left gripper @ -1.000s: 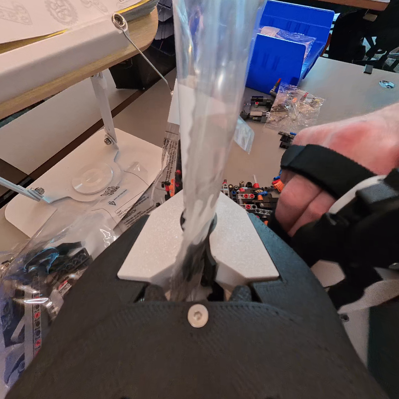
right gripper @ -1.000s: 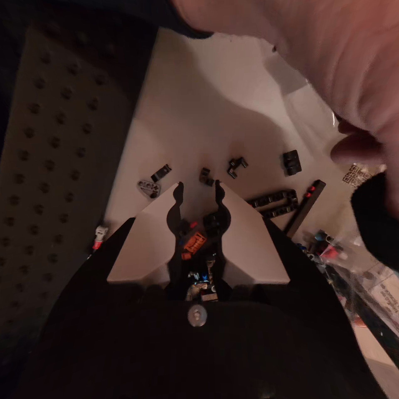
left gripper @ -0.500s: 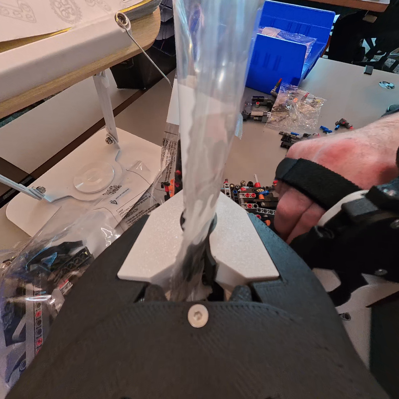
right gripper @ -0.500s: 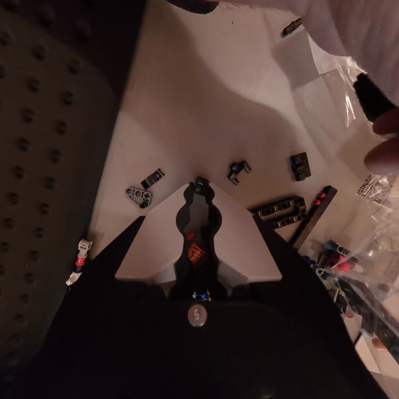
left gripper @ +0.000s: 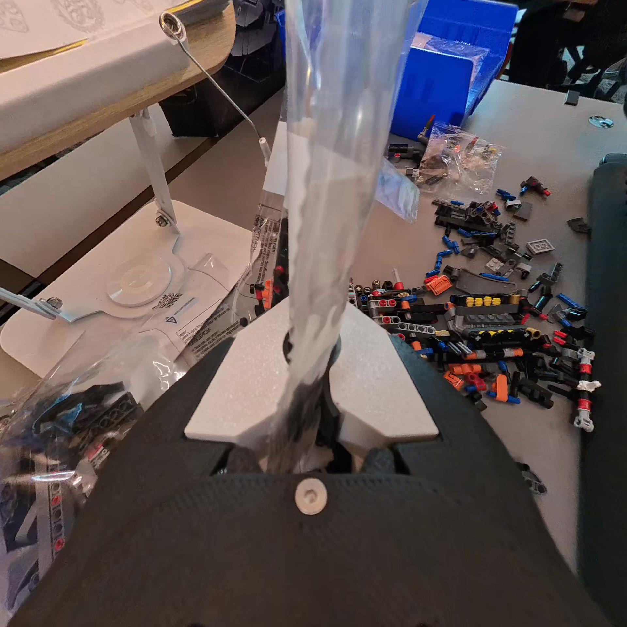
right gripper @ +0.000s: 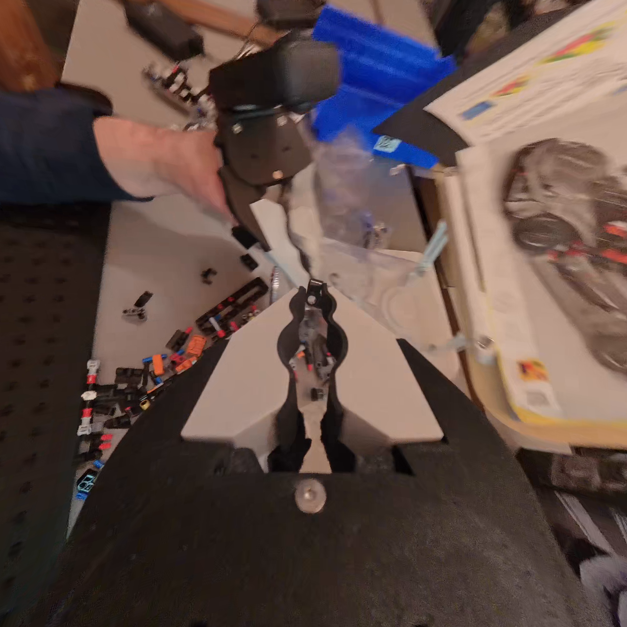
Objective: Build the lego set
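My left gripper (left gripper: 314, 342) is shut on a clear plastic bag (left gripper: 332, 163) that stands up from between its white fingers. A pile of loose lego pieces (left gripper: 481, 325), black, orange, blue and red, lies on the table to its right. My right gripper (right gripper: 312, 298) is shut on a small black lego piece (right gripper: 315, 285) at its tips, held above the table. In the right wrist view the left gripper (right gripper: 288, 237), held by a hand (right gripper: 156, 159), shows farther off with the bag (right gripper: 342, 190). Loose pieces (right gripper: 152, 373) lie at lower left there.
A white book stand (left gripper: 142, 288) holds the instruction booklet (right gripper: 559, 237). Blue bins (left gripper: 441, 68) stand at the back beside a small bag of parts (left gripper: 458, 159). More bagged parts (left gripper: 51, 441) lie at lower left. A dark studded mat (right gripper: 44, 305) borders the table. Some 12 centimeters of space lies between my two pairs of fingers.
My right gripper shut on the small black piece and lifted away from the table, tilting up toward the stand. The right hand left the left wrist view. The left gripper still holds the bag.
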Motion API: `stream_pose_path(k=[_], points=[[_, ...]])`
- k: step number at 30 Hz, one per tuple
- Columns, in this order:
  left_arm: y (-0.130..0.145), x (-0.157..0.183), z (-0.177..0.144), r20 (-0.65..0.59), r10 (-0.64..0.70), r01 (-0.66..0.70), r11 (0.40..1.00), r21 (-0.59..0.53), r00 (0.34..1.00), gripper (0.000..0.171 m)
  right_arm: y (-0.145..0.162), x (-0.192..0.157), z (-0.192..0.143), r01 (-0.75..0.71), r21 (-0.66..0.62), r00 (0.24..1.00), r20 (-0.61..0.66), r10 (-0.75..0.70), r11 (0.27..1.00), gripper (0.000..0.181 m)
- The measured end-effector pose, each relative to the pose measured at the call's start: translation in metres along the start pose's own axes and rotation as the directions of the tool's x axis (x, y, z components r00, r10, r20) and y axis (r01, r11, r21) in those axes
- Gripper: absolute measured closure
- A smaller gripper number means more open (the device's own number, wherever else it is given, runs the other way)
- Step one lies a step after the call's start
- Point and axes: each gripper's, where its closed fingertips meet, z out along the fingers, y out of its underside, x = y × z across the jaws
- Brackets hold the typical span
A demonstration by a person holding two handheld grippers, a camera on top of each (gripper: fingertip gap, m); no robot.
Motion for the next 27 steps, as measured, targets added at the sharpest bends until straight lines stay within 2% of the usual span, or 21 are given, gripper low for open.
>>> stream_pose_path(k=[4,9,13,17,20,25,27], points=[[0.0,0.002,0.002,-0.001,0.006,-0.006,1.0,-0.005,1.0,0.171,0.011,0.037,-0.03,-0.056,0.038,0.991,-0.121,0.06,0.998,0.175],[0.0,0.005,0.004,-0.002,0.028,-0.028,1.0,-0.014,1.0,0.171,0.02,0.053,-0.031,-0.051,0.025,0.979,-0.194,0.055,0.998,0.175],[0.0,0.005,0.004,-0.002,0.032,-0.032,0.999,-0.016,0.999,0.171,0.027,0.056,-0.028,-0.072,-0.009,0.977,-0.201,0.069,0.997,0.175],[0.0,0.006,0.004,-0.004,0.033,-0.034,0.999,-0.015,0.999,0.171,0.038,0.052,-0.02,-0.094,-0.044,0.985,-0.149,0.087,0.995,0.175],[0.001,0.005,0.003,-0.003,0.033,-0.033,0.999,-0.015,0.999,0.171,0.038,0.048,-0.018,-0.114,-0.046,0.987,-0.118,0.108,0.992,0.167],[0.0,0.004,0.003,-0.001,0.032,-0.032,0.999,-0.014,1.0,0.171,0.024,0.047,-0.027,-0.1,0.008,0.986,-0.132,0.1,0.995,0.164],[0.0,0.003,0.003,0.0,0.026,-0.026,1.0,-0.01,1.0,0.171,0.015,0.027,-0.027,-0.044,-0.005,0.997,-0.065,0.043,0.999,0.164]])
